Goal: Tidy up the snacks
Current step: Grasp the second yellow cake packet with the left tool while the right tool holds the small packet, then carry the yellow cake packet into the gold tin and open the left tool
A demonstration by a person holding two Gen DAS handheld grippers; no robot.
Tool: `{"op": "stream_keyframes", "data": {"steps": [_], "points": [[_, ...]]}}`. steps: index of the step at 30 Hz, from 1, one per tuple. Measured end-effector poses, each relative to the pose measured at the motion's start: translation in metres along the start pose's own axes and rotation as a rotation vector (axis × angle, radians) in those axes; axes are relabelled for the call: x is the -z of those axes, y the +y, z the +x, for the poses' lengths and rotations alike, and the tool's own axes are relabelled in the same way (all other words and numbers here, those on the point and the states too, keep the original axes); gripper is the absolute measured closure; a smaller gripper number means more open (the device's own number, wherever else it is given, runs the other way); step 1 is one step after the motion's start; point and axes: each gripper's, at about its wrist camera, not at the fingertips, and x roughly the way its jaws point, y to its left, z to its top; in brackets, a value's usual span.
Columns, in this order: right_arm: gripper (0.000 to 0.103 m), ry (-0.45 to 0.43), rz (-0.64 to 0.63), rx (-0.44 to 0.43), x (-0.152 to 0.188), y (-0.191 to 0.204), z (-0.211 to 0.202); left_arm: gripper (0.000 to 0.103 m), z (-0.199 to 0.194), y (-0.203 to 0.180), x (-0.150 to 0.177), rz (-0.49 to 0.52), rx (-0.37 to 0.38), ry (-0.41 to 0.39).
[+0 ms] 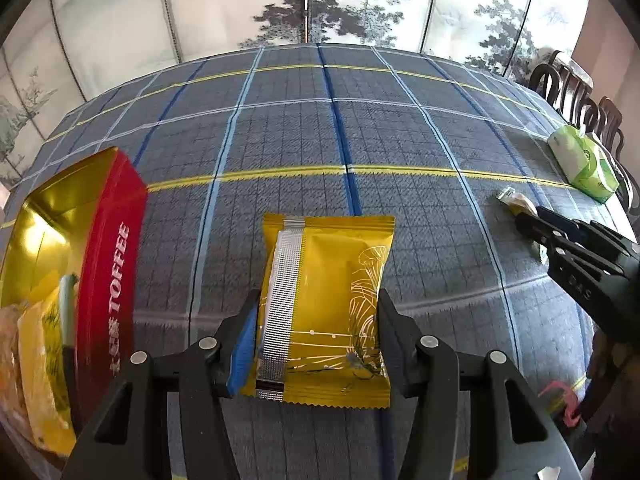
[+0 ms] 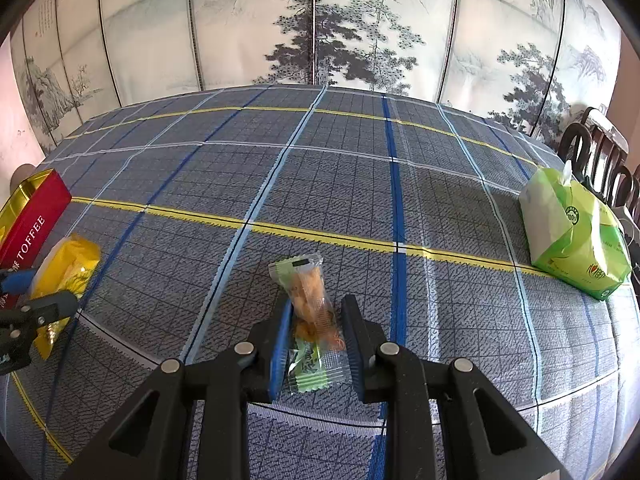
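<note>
A sealed yellow snack packet is sitting seam-up beside the open red toffee tin; a clear-wrapped snack bar is lying apart.

Both views are bright with daylight. The tin shows strong golden glare inside. The tissue pack throws a soft shadow to the left. Fisheye bends the tablecloth; corners are dark.

cut off: red toffee tin, left edge | blurred: its near packets | hidden: chairs behind bench
</note>
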Motion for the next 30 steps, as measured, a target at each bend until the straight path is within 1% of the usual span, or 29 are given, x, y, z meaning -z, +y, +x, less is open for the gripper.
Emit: {"op": "stream_keyframes", "data": {"steps": [7,13,19,22,30], "points": [[0.078,0.000,0.000,0.000,0.000,0.000,0.000,0.054,-0.025,-0.004,0.012,-0.001,-0.002,-0.023],[0.078,0.000,0.000,0.001,0.000,0.000,0.000,0.054,-0.060,0.002,0.012,-0.017,-0.019,-0.069],[0.078,0.000,0.000,0.001,0.000,0.001,0.000,0.054,-0.089,0.028,0.009,-0.081,-0.056,-0.110],[0.078,0.000,0.000,0.001,0.000,0.001,0.000,0.054,-0.100,0.050,0.006,-0.127,-0.072,-0.128],[0.078,-0.001,0.000,0.002,0.000,0.001,0.000,0.054,-0.113,0.103,0.009,-0.218,-0.168,-0.132]]}}
